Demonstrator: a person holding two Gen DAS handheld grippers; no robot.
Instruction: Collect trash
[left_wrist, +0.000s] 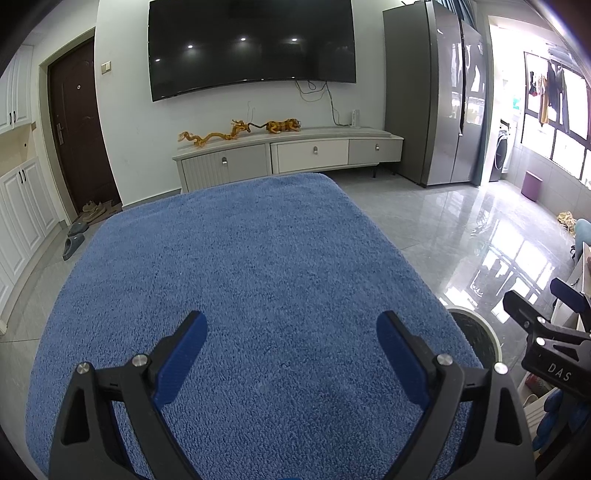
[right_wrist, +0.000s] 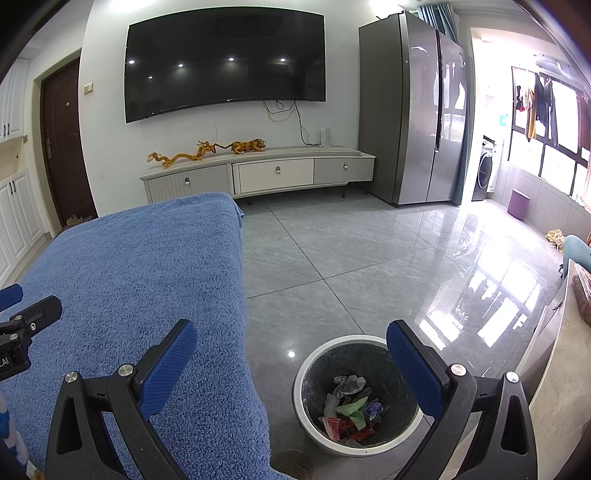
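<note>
A white-rimmed trash bin (right_wrist: 314, 373) stands on the grey tile floor just right of the blue towel-covered table (right_wrist: 129, 295). Crumpled paper and wrappers (right_wrist: 351, 406) in white, green and red lie in it. My right gripper (right_wrist: 291, 369) hovers open above the bin and the table's right edge, with nothing between its blue pads (right_wrist: 168, 369). My left gripper (left_wrist: 291, 362) is open over the bare blue towel (left_wrist: 240, 277), holding nothing. The bin's rim (left_wrist: 491, 332) peeks out at the table's right edge in the left wrist view. The right gripper (left_wrist: 546, 314) shows there at far right.
A low TV cabinet (right_wrist: 277, 173) with dragon and tiger figures stands under a wall-mounted TV (right_wrist: 225, 59). A grey fridge (right_wrist: 413, 110) is at the right, a dark door (right_wrist: 62, 147) at the left. A counter edge (right_wrist: 554, 369) runs along the right.
</note>
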